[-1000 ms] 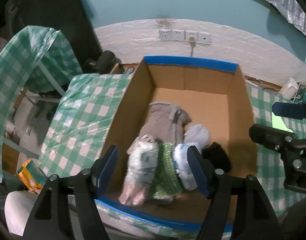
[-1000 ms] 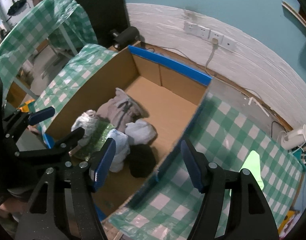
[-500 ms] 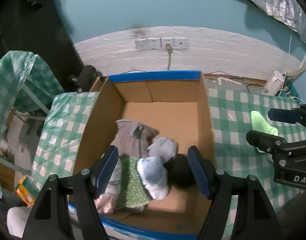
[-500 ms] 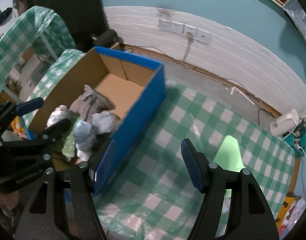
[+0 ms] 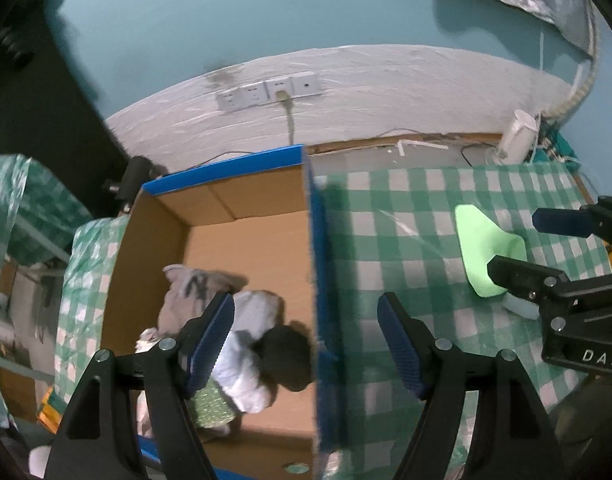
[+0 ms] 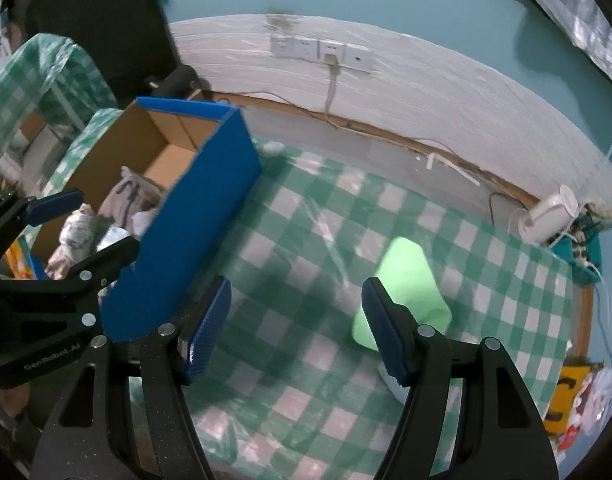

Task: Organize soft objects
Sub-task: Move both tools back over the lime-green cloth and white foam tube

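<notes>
Left wrist view. The left tool [image 5: 306,340] hangs with its jaws wide apart and nothing between them, straddling the right wall of the cardboard box [image 5: 317,248]. Inside the box, at 7 to 8 o'clock of the frame, lies a heap of soft items: a grey garment [image 5: 194,288], a pale bundle [image 5: 246,364] and a black bundle [image 5: 284,356], touching one another, with a green patterned cloth [image 5: 212,404] at the near edge. At 3 o'clock the green soft object [image 5: 485,248] lies flat on the checked worktop [image 5: 385,232], well apart from the box; the right tool partly covers its near end.

Right wrist view. The right tool [image 6: 298,328] is likewise spread apart and empty, above the worktop [image 6: 306,220]. The green soft object [image 6: 405,280] lies at 4 o'clock from frame centre, just beyond the right finger, not between the jaws. The box [image 6: 194,216] stands at 9 o'clock, the left tool [image 6: 82,224] in front of it.

Assessment. The green object appears light, limp and smooth-surfaced; it should bend under a pinch and may slip or drape. A hold across its near, narrow edge, jaws closing well over the fold, looks soundest. It remains the one item seen outside the box.
</notes>
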Tool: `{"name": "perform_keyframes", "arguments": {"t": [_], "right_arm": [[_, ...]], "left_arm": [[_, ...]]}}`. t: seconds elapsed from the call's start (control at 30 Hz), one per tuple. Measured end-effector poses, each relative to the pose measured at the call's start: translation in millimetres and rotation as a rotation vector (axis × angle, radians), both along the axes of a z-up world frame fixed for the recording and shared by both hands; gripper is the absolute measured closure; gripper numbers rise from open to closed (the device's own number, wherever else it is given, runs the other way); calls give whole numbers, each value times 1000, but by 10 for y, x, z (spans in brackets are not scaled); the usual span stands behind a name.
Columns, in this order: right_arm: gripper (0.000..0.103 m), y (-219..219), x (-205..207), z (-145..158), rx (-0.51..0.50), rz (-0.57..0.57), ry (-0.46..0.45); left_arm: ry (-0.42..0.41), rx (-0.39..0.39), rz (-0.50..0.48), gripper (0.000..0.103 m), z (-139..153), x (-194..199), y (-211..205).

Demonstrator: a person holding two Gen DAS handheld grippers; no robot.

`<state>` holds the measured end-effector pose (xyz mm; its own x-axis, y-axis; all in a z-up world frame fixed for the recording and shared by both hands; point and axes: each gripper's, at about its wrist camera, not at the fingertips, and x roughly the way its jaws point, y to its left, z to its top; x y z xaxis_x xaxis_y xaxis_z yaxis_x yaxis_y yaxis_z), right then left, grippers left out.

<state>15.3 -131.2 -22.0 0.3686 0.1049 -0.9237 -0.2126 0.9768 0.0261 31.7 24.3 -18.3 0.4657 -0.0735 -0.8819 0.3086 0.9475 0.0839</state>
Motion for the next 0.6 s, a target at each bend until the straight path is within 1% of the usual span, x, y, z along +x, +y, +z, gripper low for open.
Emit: {"name": "perform_keyframes", "arguments": {"t": [0.33,0.43,0.6], "right_arm": [[34,-575,-144,-200,-2,-91,41],[34,-695,-186,-243,-3,-106,49],[34,-885,-261,-408,-9,-120,78]], "left_arm": [[45,40,-88,27,-192,5,-523],[59,49,-113,27,-267,-7,-648],[92,64,-149,27,-420,-19,-839]]}}
